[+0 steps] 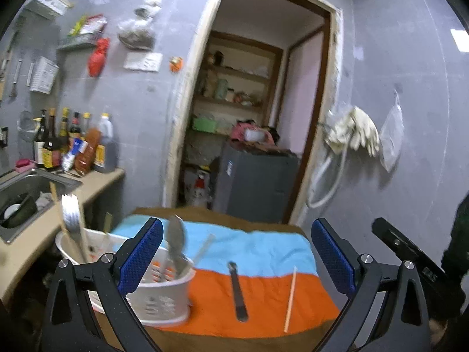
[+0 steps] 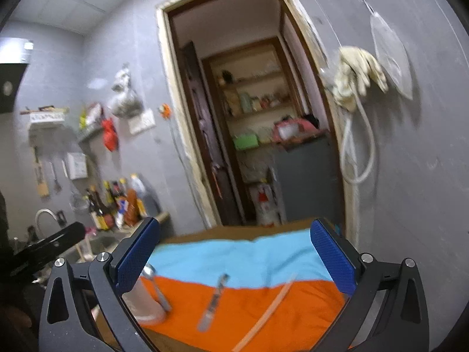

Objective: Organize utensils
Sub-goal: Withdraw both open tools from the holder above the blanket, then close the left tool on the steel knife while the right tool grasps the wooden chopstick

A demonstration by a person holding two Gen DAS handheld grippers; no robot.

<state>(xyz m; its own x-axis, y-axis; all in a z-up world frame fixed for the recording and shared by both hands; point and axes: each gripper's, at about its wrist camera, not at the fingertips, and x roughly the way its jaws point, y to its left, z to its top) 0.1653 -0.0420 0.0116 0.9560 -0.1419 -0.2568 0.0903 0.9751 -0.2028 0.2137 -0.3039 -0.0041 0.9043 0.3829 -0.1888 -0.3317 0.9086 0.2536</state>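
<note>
Left tool (image 1: 237, 252): spread wide, nothing held. Right tool (image 2: 234, 252): likewise spread, empty. White utensil basket (image 1: 164, 299): set at the cloth's (image 1: 258, 302) left edge on the table (image 1: 205, 214), spoons already stood inside. Remaining on the cloth: dark-handled utensil (image 1: 238, 290), single chopstick (image 1: 290, 299). Step judged: between placements; next, one remaining piece is to be pinched.

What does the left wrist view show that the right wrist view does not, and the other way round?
Only the left wrist view: the whole white perforated plastic utensil basket with a flat metal spatula standing in it, and the steel sink basin.
Only the right wrist view: the curved sink faucet.
Both: the orange and blue cloth, the dark-handled utensil and the pale chopstick lying on it, and open tool jaws holding nothing.
</note>
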